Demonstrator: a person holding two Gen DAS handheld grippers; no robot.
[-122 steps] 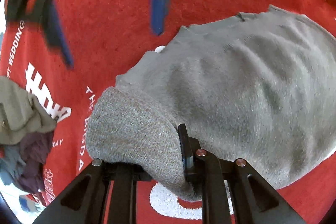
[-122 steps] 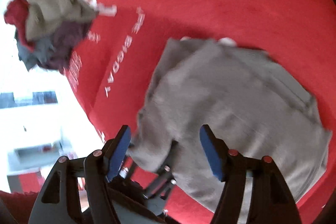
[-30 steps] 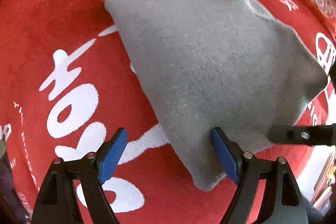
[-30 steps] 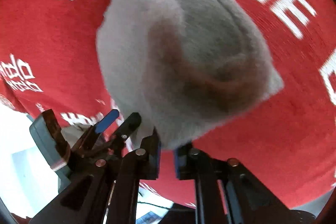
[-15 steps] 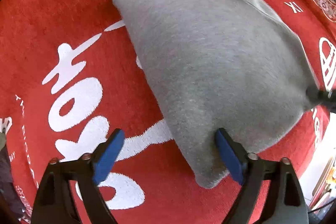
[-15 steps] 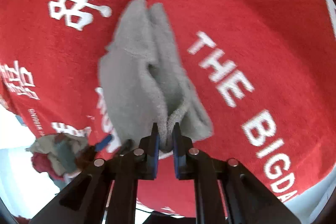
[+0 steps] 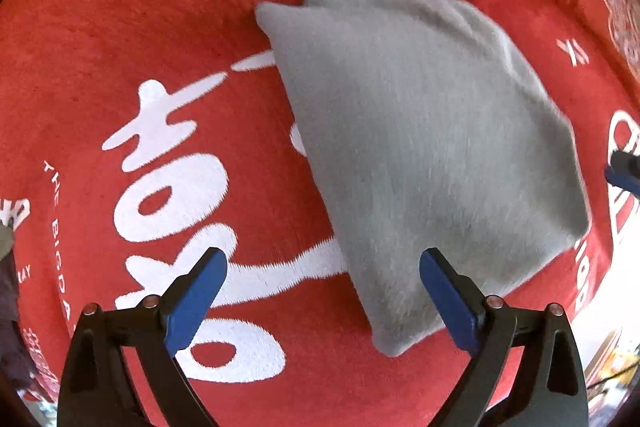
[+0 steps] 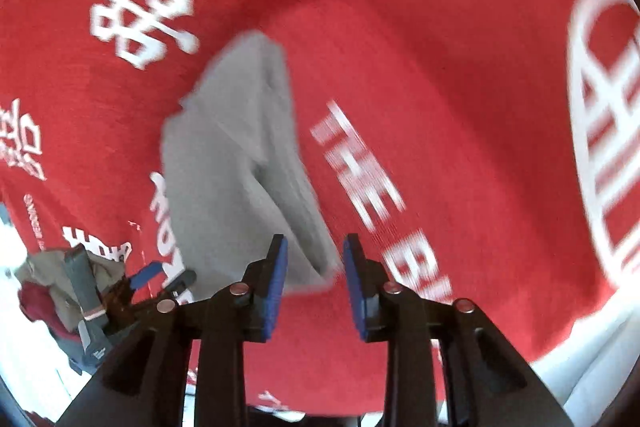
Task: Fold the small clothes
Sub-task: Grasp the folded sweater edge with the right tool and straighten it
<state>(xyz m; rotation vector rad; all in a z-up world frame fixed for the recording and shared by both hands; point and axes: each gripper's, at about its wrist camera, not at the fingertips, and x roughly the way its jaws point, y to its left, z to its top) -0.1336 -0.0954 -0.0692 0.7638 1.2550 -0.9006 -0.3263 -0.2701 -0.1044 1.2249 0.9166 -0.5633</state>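
A folded grey garment [image 7: 432, 155] lies flat on the red cloth [image 7: 120, 7] with white lettering. My left gripper [image 7: 322, 291] hangs over its near corner, pointing straight down, open wide with nothing held; its right pad [image 7: 448, 303] hovers above the garment's edge. In the right wrist view the same grey garment [image 8: 236, 163] shows its layered fold edge. My right gripper [image 8: 314, 275] is just off that edge with its jaws opening; the garment's corner sits at the gap, no pad pressing on it. The right gripper's tip [image 7: 624, 175] peeks in at the left wrist view's right edge.
A heap of unfolded clothes [image 8: 44, 287] in beige, dark red and grey lies at the cloth's far left edge, behind the left gripper [image 8: 132, 291]. The red cloth's edge [image 8: 560, 343] ends at lower right over a pale surface.
My right gripper let go of the garment's corner, its jaws parting as it drew back and up. The garment settled flat. My left gripper rose slightly and stayed open.
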